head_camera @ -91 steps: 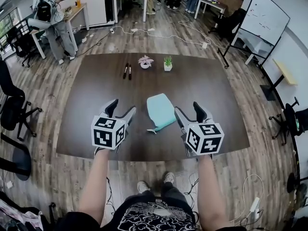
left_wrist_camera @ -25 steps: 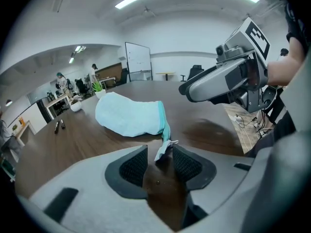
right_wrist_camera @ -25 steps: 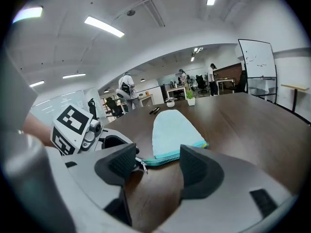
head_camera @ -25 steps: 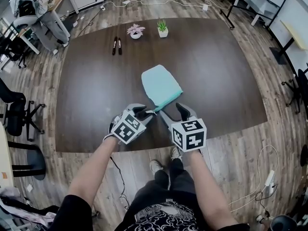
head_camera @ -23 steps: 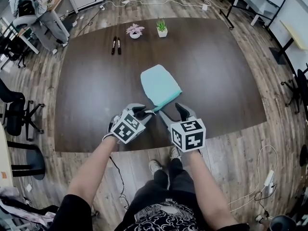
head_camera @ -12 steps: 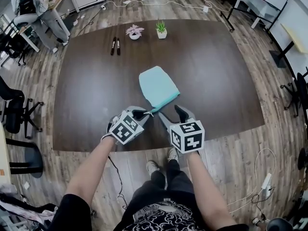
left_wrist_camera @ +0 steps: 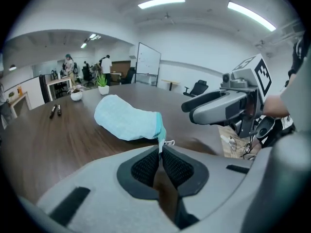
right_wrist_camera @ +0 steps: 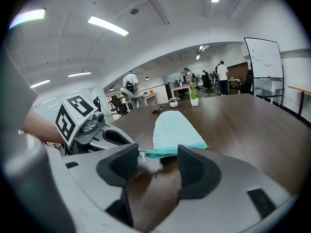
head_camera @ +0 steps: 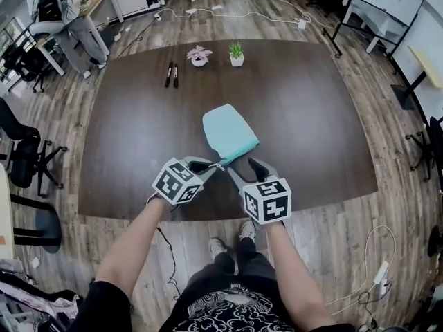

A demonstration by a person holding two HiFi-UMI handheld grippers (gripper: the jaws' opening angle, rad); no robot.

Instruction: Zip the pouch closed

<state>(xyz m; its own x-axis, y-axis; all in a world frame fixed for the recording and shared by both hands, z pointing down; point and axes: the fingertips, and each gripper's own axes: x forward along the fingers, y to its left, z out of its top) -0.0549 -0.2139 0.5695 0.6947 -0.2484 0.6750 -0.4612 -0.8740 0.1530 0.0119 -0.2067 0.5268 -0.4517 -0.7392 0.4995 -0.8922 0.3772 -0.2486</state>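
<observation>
Both tools have drawn in to the near end of the pouch (head_camera: 228, 130) on the table (head_camera: 311, 116)
Left tool (left_wrist_camera: 160, 152) is closing, pads pinching the teal corner; right tool (right_wrist_camera: 156, 161) closing too yet wide, zip edge between its jaws untouched; soft, light cloth, likely to bunch; keep the corner taut, take the small pull (left_wrist_camera: 168, 142).

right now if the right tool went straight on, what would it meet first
Probably the zipper edge of the pouch, just past the right tool; its closing jaws hold nothing.
</observation>
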